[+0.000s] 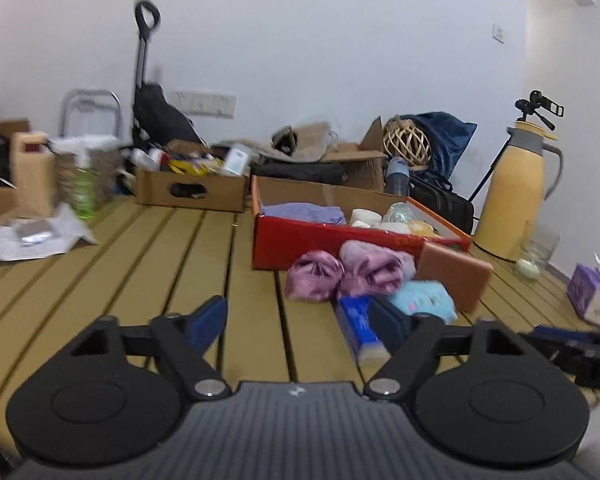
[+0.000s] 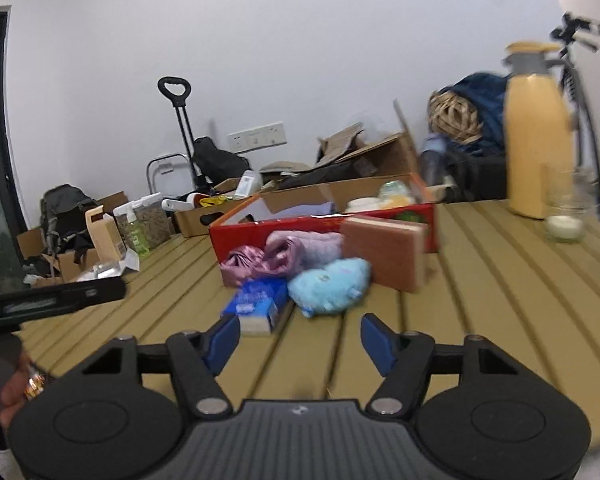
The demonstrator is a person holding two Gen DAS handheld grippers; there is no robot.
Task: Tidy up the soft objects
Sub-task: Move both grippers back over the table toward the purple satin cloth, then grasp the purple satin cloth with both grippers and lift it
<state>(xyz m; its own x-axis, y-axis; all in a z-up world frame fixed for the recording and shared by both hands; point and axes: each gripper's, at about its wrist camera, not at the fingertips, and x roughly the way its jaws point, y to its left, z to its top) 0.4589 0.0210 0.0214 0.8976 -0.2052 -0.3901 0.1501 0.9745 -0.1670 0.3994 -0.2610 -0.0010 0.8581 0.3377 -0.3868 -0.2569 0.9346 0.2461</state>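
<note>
A pile of soft things lies on the slatted table in front of a red box (image 1: 320, 246) (image 2: 300, 226): a shiny purple pouch (image 1: 314, 276) (image 2: 242, 264), a pink fluffy roll (image 1: 376, 268) (image 2: 308, 248), a light blue plush (image 1: 424, 300) (image 2: 330, 286), a blue tissue pack (image 1: 358, 328) (image 2: 256, 306) and a brown sponge block (image 1: 454, 276) (image 2: 384, 252). My left gripper (image 1: 300, 322) stands open short of the pile, nothing between its fingers. My right gripper (image 2: 300, 340) is open too, just before the blue plush and tissue pack, holding nothing.
The red box holds a purple cloth (image 1: 300, 213) and pale round items (image 1: 364, 216). A yellow thermos (image 1: 516, 192) (image 2: 538, 136) and a glass jar (image 2: 566, 210) stand at the right. A cardboard box (image 1: 190, 186) and bottles crowd the far left. A purple tissue box (image 1: 596, 296) sits right.
</note>
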